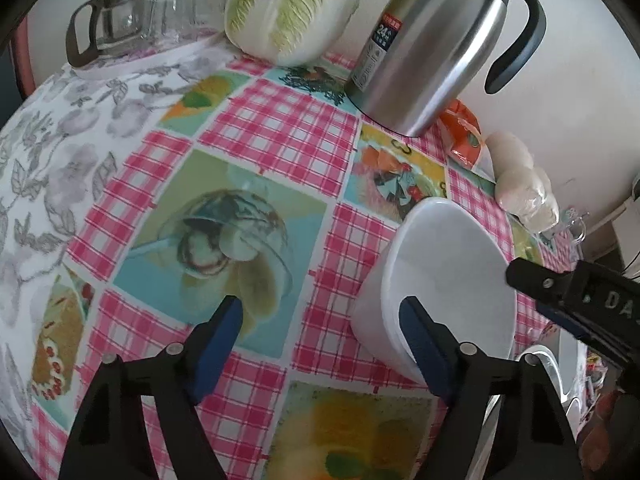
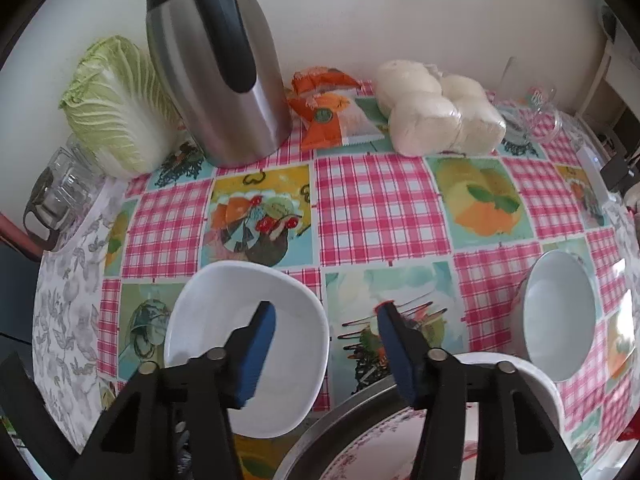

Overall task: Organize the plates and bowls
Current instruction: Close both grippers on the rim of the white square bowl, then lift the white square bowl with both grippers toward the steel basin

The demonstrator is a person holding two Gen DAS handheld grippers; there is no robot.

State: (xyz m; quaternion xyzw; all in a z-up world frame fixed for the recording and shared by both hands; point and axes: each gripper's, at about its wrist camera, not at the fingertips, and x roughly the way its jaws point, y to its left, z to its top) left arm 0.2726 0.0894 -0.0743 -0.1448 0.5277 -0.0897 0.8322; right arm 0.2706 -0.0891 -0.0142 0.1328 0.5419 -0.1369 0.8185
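We see left gripper (image 1: 320, 330) and right gripper (image 2: 326, 344) gaping, holding nothing; glossy squarish white bowl (image 2: 248, 344) on checkered oilcloth table (image 2: 380, 208).

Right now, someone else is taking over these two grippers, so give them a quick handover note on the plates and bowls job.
Left gripper: open, empty, its right finger at the rim of the white square bowl.
Right gripper: open, empty, above that bowl's right edge.
Round white bowl sits apart on the right; a floral plate in a metal-rimmed dish and another white dish lie nearest.
Done: nothing visibly stacked.
Left: probably grip the square bowl, then gather bowls and plates together.
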